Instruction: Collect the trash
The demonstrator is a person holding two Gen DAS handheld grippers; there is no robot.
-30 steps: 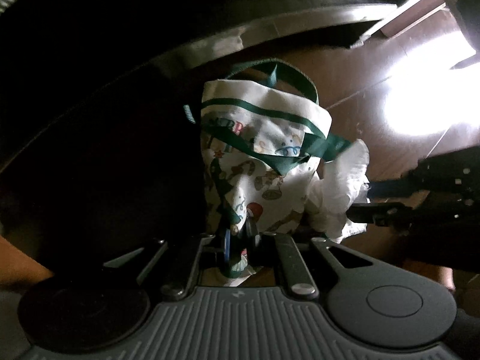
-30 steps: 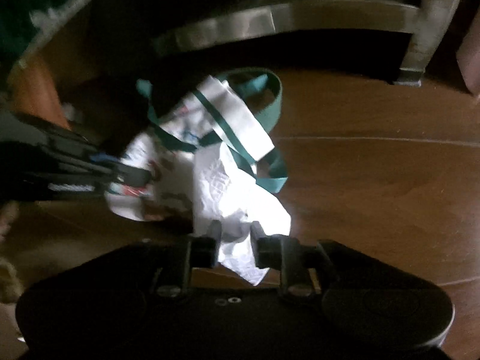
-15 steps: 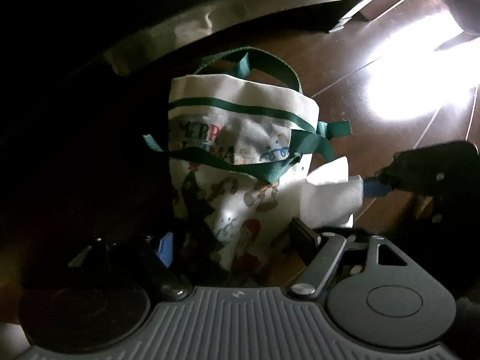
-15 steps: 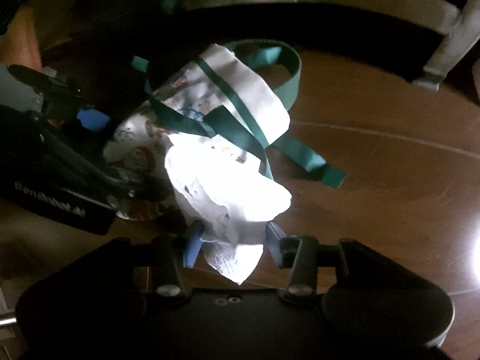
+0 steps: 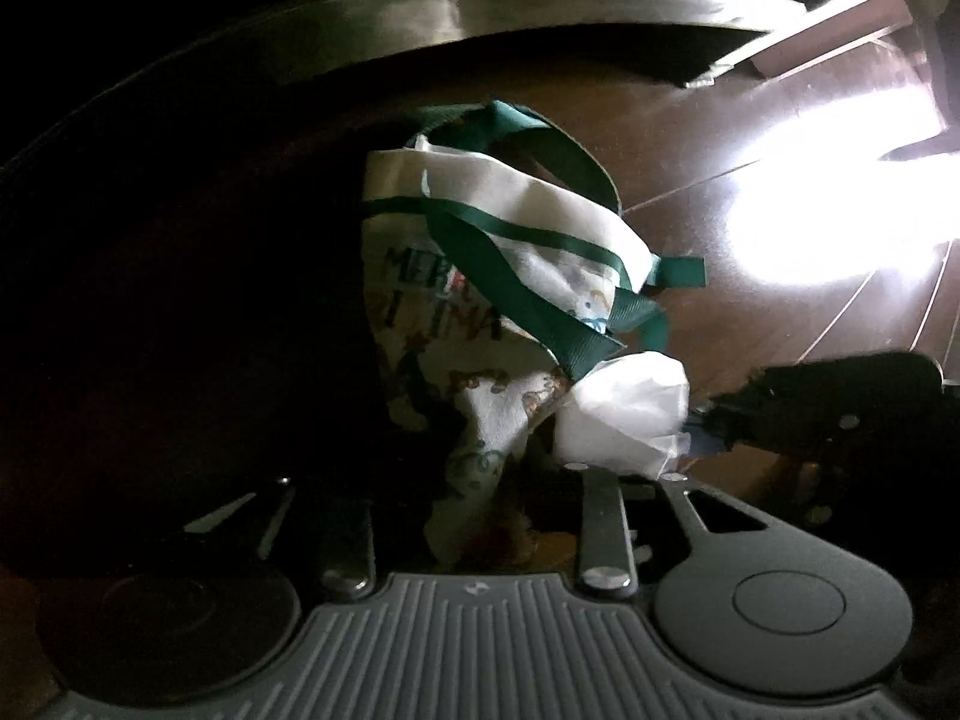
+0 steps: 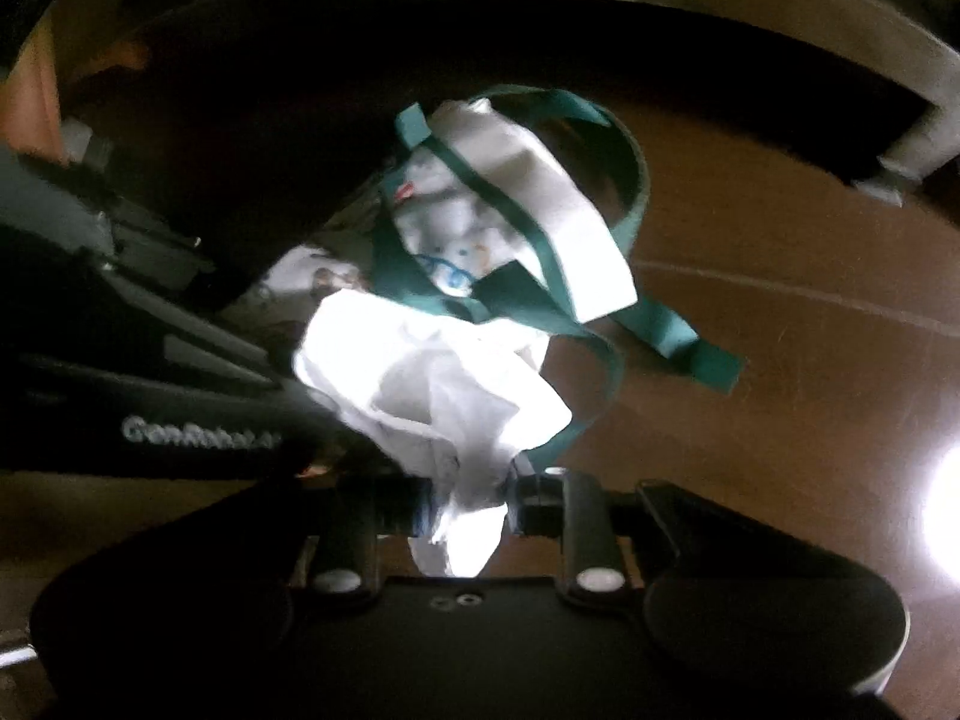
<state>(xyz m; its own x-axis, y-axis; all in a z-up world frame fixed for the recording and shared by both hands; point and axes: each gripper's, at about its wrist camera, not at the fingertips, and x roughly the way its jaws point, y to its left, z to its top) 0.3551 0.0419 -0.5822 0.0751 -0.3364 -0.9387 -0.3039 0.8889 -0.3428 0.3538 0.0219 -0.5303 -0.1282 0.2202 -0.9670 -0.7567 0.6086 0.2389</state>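
A crumpled white paper tissue is pinched at its lower tail between the narrowly set jaws of the right gripper, while its bulk billows forward and upward against a small white cloth tote bag with green ribbon handles and a printed Christmas pattern. The bag is carried by a dark wooden floor, near a curved pale furniture base at the far side, and it is seen collapsed and leaning rather than standing open. In the left wrist view the same tissue is seen just beside the bag, under the crossing green straps, and the bag's lower fabric is gathered between the jaws of the left gripper; the jaws appear closed on that fabric, though the dark frame leaves the contact itself hard to confirm. The tissue is judged to be very light, soft and easily torn, so a gentle pinch on its densest folded part is preferred over its thin edges. The bag is judged limp and floppy, so its mouth is best opened by a hold on the rim or a handle. The tissue is not yet inside the bag.
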